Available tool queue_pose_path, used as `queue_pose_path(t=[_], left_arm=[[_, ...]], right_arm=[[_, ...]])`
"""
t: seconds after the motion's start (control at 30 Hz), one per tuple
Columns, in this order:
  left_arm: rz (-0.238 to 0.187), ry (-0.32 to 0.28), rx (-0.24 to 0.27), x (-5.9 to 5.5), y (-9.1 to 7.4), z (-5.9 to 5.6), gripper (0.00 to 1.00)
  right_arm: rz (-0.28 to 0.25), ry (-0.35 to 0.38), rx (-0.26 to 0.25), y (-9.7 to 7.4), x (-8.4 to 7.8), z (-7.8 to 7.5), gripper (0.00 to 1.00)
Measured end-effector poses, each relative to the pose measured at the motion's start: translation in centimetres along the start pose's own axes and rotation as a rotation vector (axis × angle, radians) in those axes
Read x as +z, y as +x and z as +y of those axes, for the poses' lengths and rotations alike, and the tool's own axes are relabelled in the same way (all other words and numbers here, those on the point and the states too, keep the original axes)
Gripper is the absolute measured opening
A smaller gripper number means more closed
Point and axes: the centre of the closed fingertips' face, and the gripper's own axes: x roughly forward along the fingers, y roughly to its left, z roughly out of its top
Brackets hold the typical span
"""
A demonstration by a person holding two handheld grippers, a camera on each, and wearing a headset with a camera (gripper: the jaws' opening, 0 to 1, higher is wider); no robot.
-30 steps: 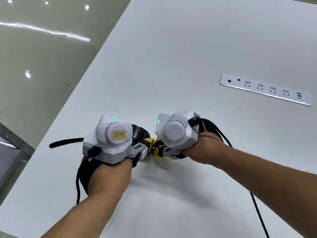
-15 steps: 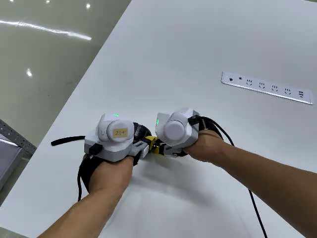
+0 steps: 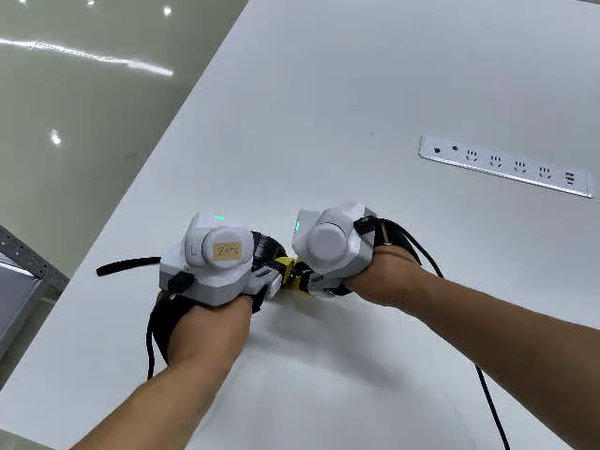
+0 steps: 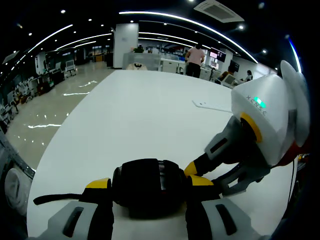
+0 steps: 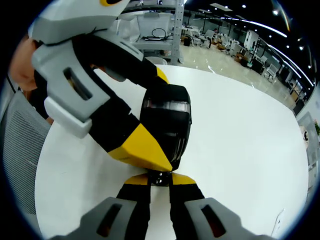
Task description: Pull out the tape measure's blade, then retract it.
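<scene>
The tape measure (image 4: 150, 186), a black case, sits low in the centre of the left gripper view. The left tool (image 4: 149, 183) clamps it across its sides, jaws spread to the case's width. Low in the right gripper view, the right tool (image 5: 160, 180) has its jaws nearly together on a small dark piece at the case's edge, probably the blade tip (image 5: 160, 177). No blade is drawn out yet. To pull well, hold the left tool firm and draw the right one straight away along the table (image 3: 375, 94), without twisting. The white lettering (image 4: 255, 102) on the right tool's housing looks like "XENSE". The left tool's yellow label (image 3: 226, 251) is too small to read.
</scene>
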Motion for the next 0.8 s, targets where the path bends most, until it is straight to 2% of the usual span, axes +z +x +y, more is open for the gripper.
queue_pose_path(t=[0.4,0.8], left_arm=[[-0.011,0.001,0.009,0.12,0.06,0.04,0.56],[-0.018,-0.006,0.018,0.57,0.20,-0.02,0.58]], right_arm=[[0.000,-0.024,-0.009,-0.13,-0.09,0.04,0.14],[-0.017,-0.013,-0.033,-0.28,-0.20,-0.10,0.15]])
